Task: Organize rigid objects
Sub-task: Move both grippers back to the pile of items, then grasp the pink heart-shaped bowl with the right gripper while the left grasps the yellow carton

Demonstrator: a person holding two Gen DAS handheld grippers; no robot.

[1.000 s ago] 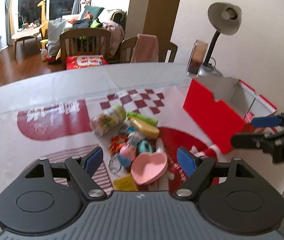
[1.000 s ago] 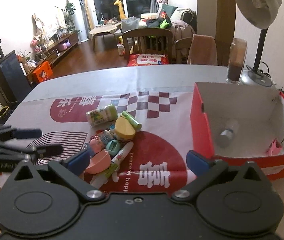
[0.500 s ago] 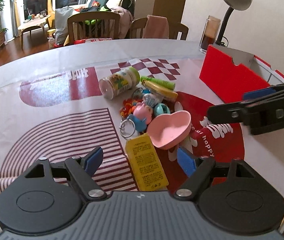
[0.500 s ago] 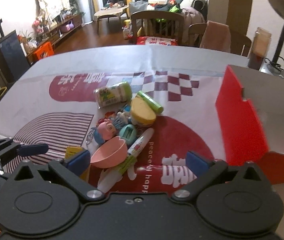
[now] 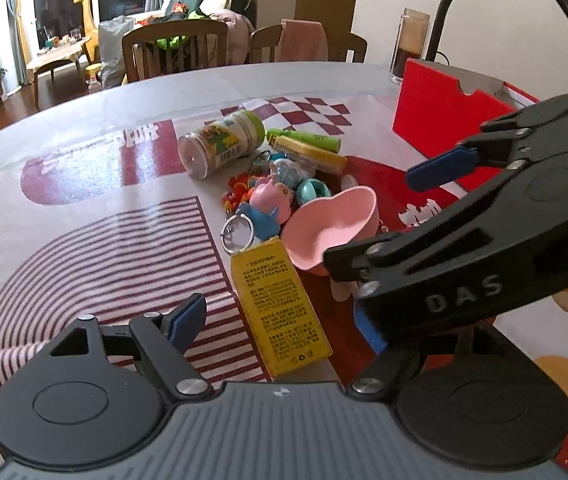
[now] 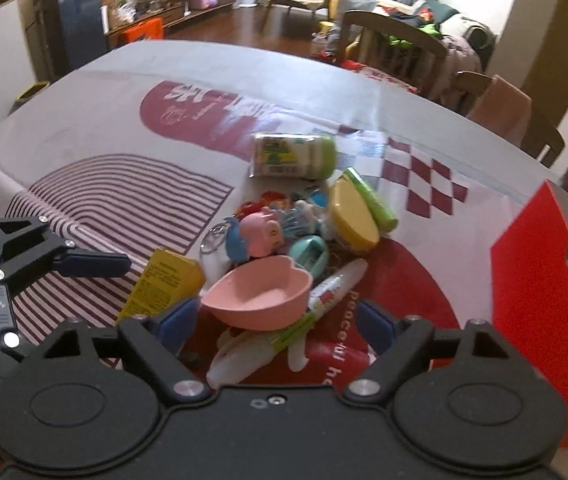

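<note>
Two claws were low over a heap of small things in the middle of the desk (image 5: 96,148). The left claw (image 5: 284,320) stood open, and the near end of the yellow box (image 5: 282,306) lay between its fingers, untouched. The right claw (image 6: 274,326) was closing; the pink bowl (image 6: 258,298) and a marker (image 6: 323,300) lay between its fingers, but the pads did not press on them. The bowl touched the yellow box and a pig keychain (image 5: 270,208). Behind them a jar (image 5: 222,144) lay on its side, just beside a green tube (image 5: 303,138). The red box (image 5: 443,116) stood near the desk's right edge, apart from the heap.
</note>
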